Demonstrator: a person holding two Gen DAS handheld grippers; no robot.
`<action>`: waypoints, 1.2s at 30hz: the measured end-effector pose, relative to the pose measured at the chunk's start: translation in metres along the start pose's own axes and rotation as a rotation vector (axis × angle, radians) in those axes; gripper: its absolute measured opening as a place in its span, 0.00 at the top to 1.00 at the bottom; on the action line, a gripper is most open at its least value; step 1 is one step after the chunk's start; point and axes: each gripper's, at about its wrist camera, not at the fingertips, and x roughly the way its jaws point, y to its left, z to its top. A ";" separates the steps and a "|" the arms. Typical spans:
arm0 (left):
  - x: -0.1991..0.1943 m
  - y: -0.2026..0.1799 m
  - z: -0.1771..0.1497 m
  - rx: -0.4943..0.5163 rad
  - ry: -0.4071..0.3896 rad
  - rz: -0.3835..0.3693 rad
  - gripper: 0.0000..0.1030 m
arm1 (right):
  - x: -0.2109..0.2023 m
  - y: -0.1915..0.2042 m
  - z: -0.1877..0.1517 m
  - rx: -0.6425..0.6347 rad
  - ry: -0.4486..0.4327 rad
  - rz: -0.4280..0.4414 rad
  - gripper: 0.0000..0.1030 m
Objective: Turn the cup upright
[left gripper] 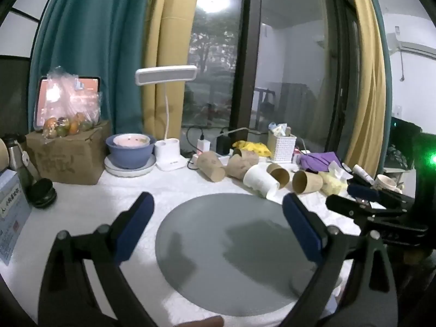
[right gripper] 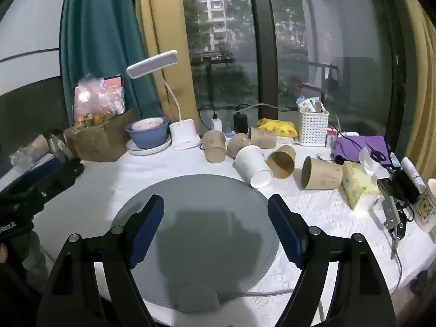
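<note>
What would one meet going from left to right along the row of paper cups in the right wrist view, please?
Upside-down brown cup → tipped white cup → brown cup with its mouth toward the camera → brown cup on its side → yellow tissue pack.

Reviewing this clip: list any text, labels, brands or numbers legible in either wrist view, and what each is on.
Nothing reads cleanly.
Blue box: Chinese print, too blurred to read.
Cardboard box: faint markings, illegible.
Brown paper cups: faint printing, illegible.
Mug: a bear picture, no readable words.
Left gripper's body: white lettering, cut off and blurred.
</note>
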 end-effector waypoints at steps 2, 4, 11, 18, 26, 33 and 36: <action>0.002 0.001 0.001 -0.026 0.040 0.003 0.07 | 0.001 0.000 -0.001 0.000 -0.001 -0.003 0.21; 0.003 0.002 0.001 -0.022 0.039 0.001 0.07 | 0.000 0.001 -0.002 -0.003 -0.009 0.002 0.21; -0.001 0.005 0.006 -0.021 0.042 0.011 0.07 | -0.004 0.008 0.008 -0.008 0.001 0.006 0.21; -0.002 0.004 0.003 -0.022 0.034 0.014 0.07 | -0.004 0.007 0.005 -0.009 -0.002 0.007 0.21; -0.002 0.002 0.003 -0.018 0.034 0.016 0.07 | -0.005 0.006 0.007 -0.007 -0.001 0.009 0.21; -0.002 0.001 0.003 -0.014 0.033 0.018 0.07 | -0.005 0.006 0.006 -0.004 -0.003 0.009 0.21; -0.002 0.002 0.003 -0.017 0.032 0.019 0.07 | -0.005 0.006 0.006 -0.005 -0.003 0.007 0.21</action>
